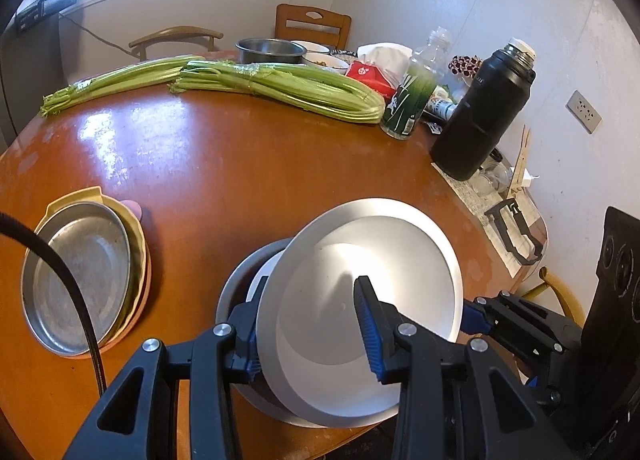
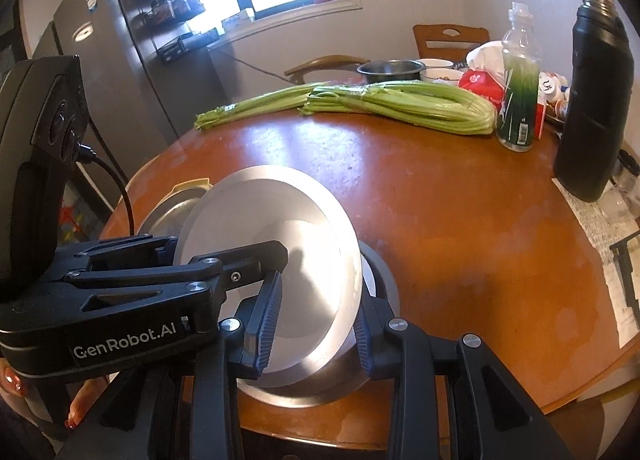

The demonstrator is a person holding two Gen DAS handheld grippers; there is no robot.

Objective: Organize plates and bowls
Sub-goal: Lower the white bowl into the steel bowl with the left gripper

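A steel bowl (image 1: 360,260) is held tilted over a stack of a white bowl (image 1: 260,276) and a grey metal bowl (image 1: 232,296) near the table's front edge. My left gripper (image 1: 308,324) is shut on the steel bowl's near rim, one finger inside, one outside. My right gripper (image 2: 316,324) is shut on the same bowl (image 2: 280,236) at its other rim, above the grey bowl (image 2: 384,280). A stack of plates with a steel plate (image 1: 80,276) on top lies to the left; it also shows in the right wrist view (image 2: 172,211).
On the round wooden table (image 1: 240,163) lie celery bunches (image 1: 280,87), a green bottle (image 1: 412,99), a black thermos (image 1: 480,115), a red tissue pack (image 1: 372,75) and a steel pot (image 1: 268,51) with bowls at the back. Chairs stand behind; a wall is on the right.
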